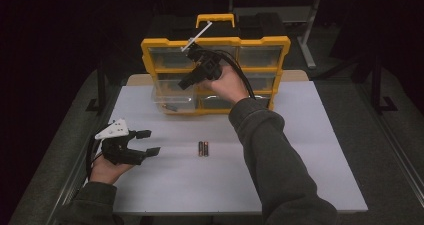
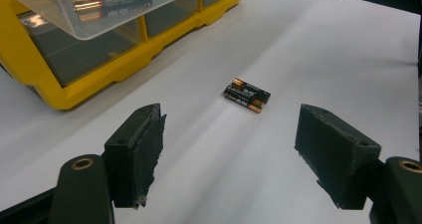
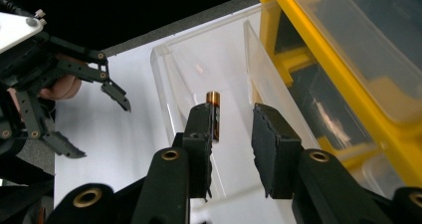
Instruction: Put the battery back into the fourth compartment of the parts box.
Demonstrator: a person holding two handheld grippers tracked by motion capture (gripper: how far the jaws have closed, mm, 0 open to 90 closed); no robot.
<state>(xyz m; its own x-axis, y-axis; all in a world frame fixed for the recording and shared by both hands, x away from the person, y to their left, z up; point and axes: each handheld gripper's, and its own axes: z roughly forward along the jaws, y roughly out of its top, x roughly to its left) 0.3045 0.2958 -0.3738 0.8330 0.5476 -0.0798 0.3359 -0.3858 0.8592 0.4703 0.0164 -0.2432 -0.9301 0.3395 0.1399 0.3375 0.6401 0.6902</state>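
A yellow organiser [image 1: 215, 41] with clear drawers stands upright at the back of the white table [image 1: 300, 150]. Its lower-left clear drawer [image 1: 161, 99] is pulled out, and one AA battery [image 3: 214, 115] lies inside it [image 2: 112, 2]. My right gripper [image 1: 185, 83] hangs over that drawer, its jaws [image 3: 231, 119] open and a little apart above the battery. Two more AA batteries [image 1: 203, 148] lie side by side mid-table [image 2: 247, 95]. My left gripper [image 1: 154, 141] rests low at the table's left, wide open and facing those two batteries [image 2: 231, 129].
The organiser's other drawers [image 1: 260, 56] are pushed in. From the right gripper view, the left gripper [image 3: 104, 130] and its hand sit beyond the drawer's rim. Bare white tabletop [image 1: 310, 175] spreads in front and to the right. Dark floor surrounds the table.
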